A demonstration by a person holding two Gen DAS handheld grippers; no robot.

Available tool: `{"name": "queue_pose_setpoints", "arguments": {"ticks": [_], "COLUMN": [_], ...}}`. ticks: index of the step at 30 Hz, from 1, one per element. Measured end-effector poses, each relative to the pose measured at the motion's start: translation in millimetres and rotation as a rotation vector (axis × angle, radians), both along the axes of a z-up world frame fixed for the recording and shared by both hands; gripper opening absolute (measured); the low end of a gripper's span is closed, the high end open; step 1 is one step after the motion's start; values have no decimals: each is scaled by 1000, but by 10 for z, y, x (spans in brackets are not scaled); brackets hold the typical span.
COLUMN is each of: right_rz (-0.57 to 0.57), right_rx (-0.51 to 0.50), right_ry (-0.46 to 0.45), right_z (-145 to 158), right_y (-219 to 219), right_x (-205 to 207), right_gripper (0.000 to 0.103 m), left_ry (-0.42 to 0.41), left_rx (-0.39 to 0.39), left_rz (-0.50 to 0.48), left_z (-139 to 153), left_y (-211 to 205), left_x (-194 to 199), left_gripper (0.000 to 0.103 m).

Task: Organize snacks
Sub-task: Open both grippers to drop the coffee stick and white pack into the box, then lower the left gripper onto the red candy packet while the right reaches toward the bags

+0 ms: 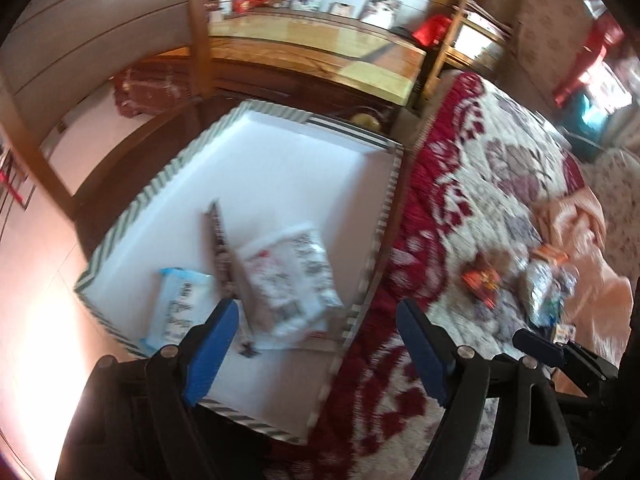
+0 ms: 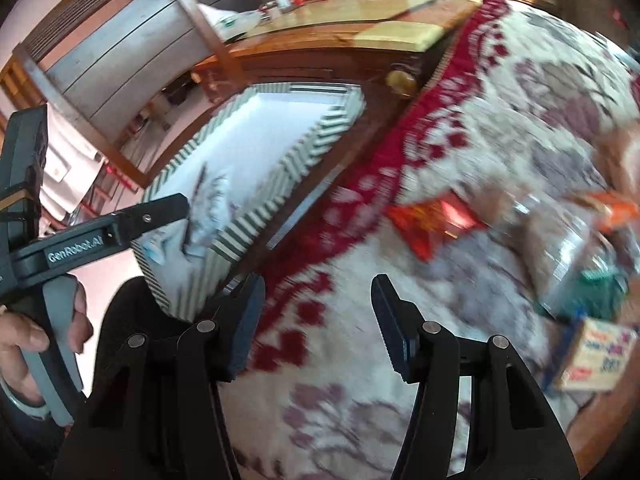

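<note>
A striped-rim white box (image 1: 280,148) sits left of the bed and holds a white-and-red snack bag (image 1: 288,280), a blue-and-white bag (image 1: 180,304) and a dark thin pack (image 1: 220,240). My left gripper (image 1: 318,344) is open and empty above the box's near right edge. On the patterned bedspread (image 2: 360,360) lie a red snack pack (image 2: 428,220), an orange pack (image 2: 612,208), a clear bag with green contents (image 2: 592,276) and a small carton (image 2: 592,360). My right gripper (image 2: 318,328) is open and empty over the bedspread, left of those snacks. The box (image 2: 280,176) shows at left.
A wooden table (image 1: 320,40) with jars and photos stands behind the box. A wooden chair frame (image 1: 196,20) rises at the left. A peach blanket (image 1: 580,216) lies on the bed's far side. The left gripper's body (image 2: 100,232) and a hand show in the right wrist view.
</note>
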State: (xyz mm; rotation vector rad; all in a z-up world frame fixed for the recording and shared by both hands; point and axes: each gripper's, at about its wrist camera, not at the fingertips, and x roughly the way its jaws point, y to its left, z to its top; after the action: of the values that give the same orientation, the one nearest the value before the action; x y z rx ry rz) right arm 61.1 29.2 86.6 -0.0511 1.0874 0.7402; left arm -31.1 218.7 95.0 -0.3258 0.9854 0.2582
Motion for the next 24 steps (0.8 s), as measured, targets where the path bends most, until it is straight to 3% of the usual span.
{"name": "queue_pose_setpoints", "arguments": {"ticks": [10,24], "right_rz": [-169,-280], "right_rx": [-7,28], "right_ry": [45,84], "right_z": [-208,-336], "right_y": [-878,-1458], "right_x": [51,140], "right_gripper": [55,55], "left_ry": [48,121], "left_rx": [-7,32], "left_rz": [-172,-408], "left_z": [-124,-360], "left_y": [-594,-1331], "left_x": [290,993], "left_gripper": [83,83]}}
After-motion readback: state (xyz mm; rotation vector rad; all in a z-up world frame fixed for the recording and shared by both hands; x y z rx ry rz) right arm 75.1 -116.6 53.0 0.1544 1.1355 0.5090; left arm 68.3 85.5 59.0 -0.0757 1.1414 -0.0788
